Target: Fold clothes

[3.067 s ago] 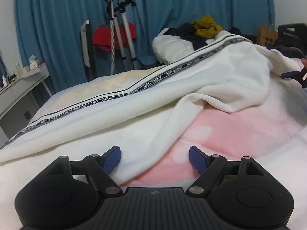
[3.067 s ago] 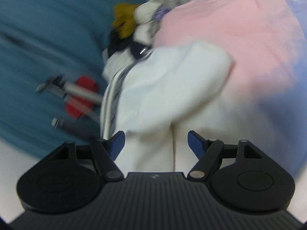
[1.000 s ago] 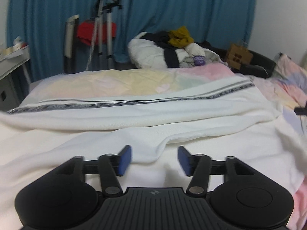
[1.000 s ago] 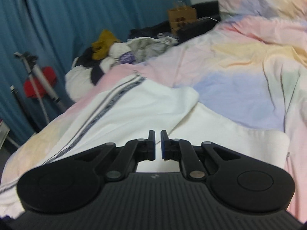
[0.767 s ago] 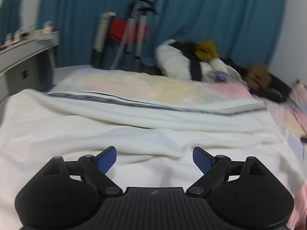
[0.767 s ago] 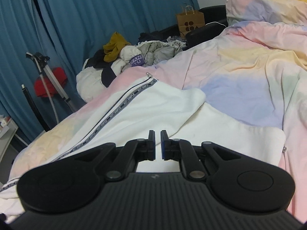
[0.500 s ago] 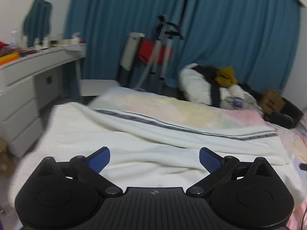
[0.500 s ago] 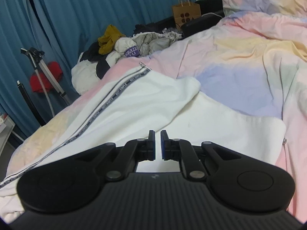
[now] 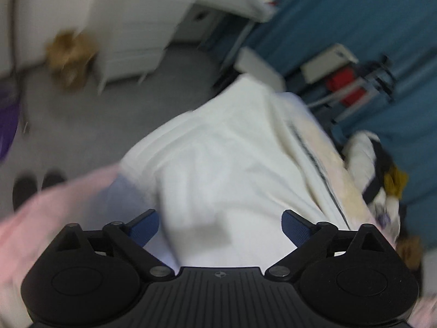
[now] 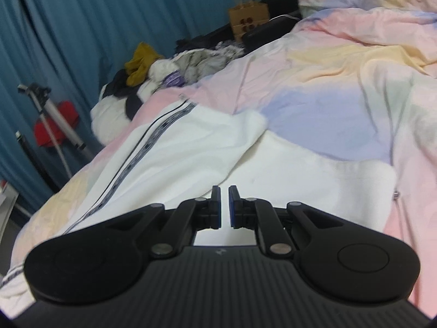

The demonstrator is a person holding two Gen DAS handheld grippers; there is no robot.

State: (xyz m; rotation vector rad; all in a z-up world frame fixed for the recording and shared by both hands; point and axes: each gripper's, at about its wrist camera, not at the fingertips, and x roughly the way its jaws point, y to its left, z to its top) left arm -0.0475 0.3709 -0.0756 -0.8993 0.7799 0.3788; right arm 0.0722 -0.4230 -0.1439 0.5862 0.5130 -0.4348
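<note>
Pastel bedspread (image 10: 341,82) as the work surface, white garment (image 10: 191,147) spread over it, trim stripe on the curtain side.

Left gripper (image 9: 220,224) just swung hard: a second ago it faced across the garment, half closed; now it's blurry, fingers spread wide with nothing between them, aimed at the garment's floor-side end. Right gripper (image 10: 224,207) hasn't budged, fingers nearly touching; can't tell if they pinch cloth. I reckon I'm lining up the next fold.
</note>
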